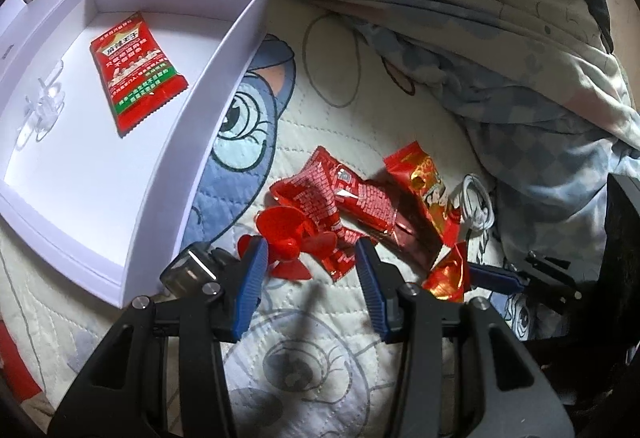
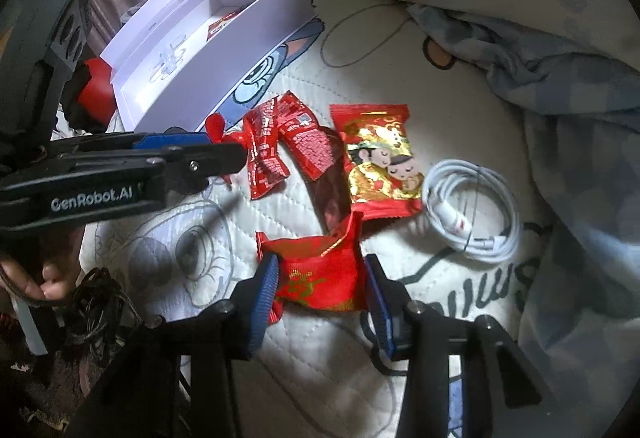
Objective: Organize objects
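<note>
Left gripper [image 1: 310, 258]: blue ribbed pads spread apart, straddling a red plastic propeller-shaped piece [image 1: 294, 240], not closed on it. Bare quilted sheet [image 1: 304, 318] lies directly under and behind the pads; this is the open room on that side.

Right gripper [image 2: 320, 278]: pads apart, one on each side of a crumpled red-and-gold foil packet [image 2: 320, 270]; whether the pads touch it cannot be told.

White cardboard box [image 1: 168, 198], shallow, rectangular, straight-walled: forward-left of the left gripper, its near corner just beside the left pad. Contents, two items: one flat red snack sachet [image 1: 138, 72] with serrated ends, and one clear plastic piece [image 1: 42, 106].

Loose on the sheet between the two grippers, four wrappers:
- two red crinkled sachets with white print [image 2: 266, 154], [image 2: 308, 146], touching each other, ahead of the left gripper;
- one glossy red-and-gold packet showing a cartoon couple [image 2: 378, 162], ahead of the right gripper;
- the foil packet already listed.

One coiled white cable [image 2: 474, 214], smooth and round, forward-right of the right gripper, just beside the cartoon packet.

Rumpled patterned blanket [image 2: 520, 18] bounds the far and right edges.
</note>
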The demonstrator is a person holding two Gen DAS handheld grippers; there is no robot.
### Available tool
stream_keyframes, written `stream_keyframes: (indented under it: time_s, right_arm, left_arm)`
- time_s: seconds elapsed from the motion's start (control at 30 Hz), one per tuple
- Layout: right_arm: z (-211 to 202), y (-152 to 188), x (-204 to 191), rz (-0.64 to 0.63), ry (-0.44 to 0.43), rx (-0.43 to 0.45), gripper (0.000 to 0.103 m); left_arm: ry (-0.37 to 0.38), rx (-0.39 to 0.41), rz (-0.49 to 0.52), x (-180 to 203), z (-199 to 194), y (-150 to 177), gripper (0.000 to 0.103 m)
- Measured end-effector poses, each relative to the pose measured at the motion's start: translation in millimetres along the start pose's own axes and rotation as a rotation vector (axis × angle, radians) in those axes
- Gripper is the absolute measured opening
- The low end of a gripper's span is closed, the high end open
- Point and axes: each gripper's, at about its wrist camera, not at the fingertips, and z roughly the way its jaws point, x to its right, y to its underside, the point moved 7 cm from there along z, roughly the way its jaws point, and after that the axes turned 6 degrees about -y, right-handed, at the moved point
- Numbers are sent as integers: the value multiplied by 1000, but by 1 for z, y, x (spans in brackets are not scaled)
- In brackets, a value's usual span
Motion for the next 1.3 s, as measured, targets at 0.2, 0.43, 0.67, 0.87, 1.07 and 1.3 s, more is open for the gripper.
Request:
stream_keyframes:
  time_s: [0.2,0.43,0.67,0.87,1.07,1.3]
  right_arm:
    - [-2,0,-1,4,7,2,44]
    - [-6,2,-6,2,6,8,43]
    - [-11,4,-8,3,5,15,43]
    - [-19,4,-13,-2,5,35,43]
    - [-29,5,-16,-6,6,60,42]
    - [-44,5,-24,-23,1,99,41]
  left_arm:
    - [-60,26,68,2,4,-3,49]
    - [-80,42,73,-7,4,-1,31]
    - [-77,41,79,-7,-6,9,31]
    - [-78,51,96,-1,-20,14,31]
    - [-90,75,94,0,-40,15,31]
    - [-118,100,88,-1,-60,19,31]
